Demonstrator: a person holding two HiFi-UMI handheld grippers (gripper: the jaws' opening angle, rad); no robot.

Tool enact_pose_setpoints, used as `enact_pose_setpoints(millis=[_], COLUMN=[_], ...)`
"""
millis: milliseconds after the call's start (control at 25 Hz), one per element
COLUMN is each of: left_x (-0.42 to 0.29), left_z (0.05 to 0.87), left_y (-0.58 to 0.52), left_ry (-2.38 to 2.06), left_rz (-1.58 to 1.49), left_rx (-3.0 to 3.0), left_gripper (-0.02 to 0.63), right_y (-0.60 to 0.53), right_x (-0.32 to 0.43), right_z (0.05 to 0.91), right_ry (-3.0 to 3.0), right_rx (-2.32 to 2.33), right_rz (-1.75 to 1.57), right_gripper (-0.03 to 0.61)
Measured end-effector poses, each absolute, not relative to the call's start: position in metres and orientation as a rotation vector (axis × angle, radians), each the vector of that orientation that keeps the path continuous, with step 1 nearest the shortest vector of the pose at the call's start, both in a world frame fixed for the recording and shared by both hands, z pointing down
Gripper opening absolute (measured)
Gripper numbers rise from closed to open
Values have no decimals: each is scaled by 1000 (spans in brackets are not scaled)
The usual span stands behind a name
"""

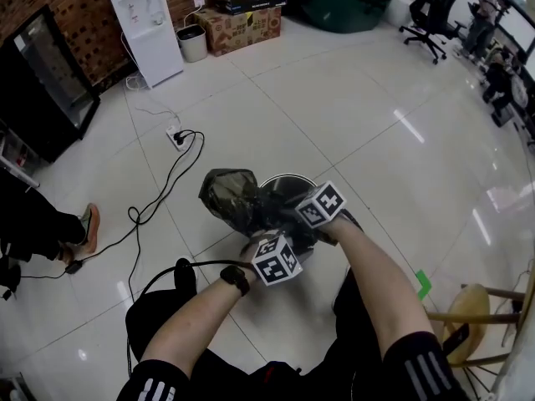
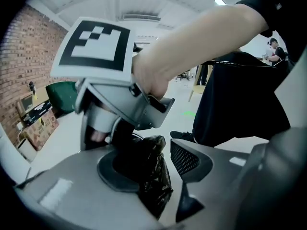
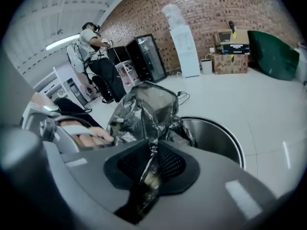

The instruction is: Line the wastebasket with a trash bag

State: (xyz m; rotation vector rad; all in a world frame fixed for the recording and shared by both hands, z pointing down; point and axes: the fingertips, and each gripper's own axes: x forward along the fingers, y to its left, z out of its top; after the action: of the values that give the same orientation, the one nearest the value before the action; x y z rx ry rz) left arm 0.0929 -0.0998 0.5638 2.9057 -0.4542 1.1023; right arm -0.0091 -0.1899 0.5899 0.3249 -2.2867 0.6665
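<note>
My right gripper (image 3: 152, 161) pinches the bag's (image 3: 144, 109) edge over the basket (image 3: 213, 134) ahead, to spread it. My left gripper (image 2: 162, 164) is released, with bag film loose between its jaws.

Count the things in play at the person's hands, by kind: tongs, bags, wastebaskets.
tongs: 2 (left tongs, right tongs)
trash bag: 1
wastebasket: 1
Total: 4

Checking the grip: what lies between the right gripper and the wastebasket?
The trash bag, pinched by the right gripper, billows up before the wastebasket: right gripper view.
</note>
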Motion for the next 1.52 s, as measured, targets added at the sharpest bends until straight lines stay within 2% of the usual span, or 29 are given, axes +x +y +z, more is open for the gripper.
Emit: enact_pose_setpoints(millis=[40,80,520,760,960,1160,1520], left_x=[91,88,5,-82,-143,-110,-51], left_z=[561,557,506,462,463,526,571], left_y=[-99,-98,-139,-210,-247,-241,-215], left_ry=[-439,-430,-799,-1288,-1434,-1187,-948], left_rz=[1126,1145,1008,807,653,707,883], left_rx=[2911,2916,2874,2745,2538,2454,2515], left_gripper=[197,196,200,201,205,222,213], right_y=[-187,-185,-238,-249,-251,-241,-215], right_x=[-9,-9,16,18,21,9,20], right_z=[595,598,518,470,463,482,625], right_ry=[-2271,-2266,-2497,-2686,-2768,-2757,-2305], right_rx=[309,300,582,603,623,596,535], right_rz=[657,642,398,330,321,305,249], right_gripper=[18,6,6,6,6,6,6])
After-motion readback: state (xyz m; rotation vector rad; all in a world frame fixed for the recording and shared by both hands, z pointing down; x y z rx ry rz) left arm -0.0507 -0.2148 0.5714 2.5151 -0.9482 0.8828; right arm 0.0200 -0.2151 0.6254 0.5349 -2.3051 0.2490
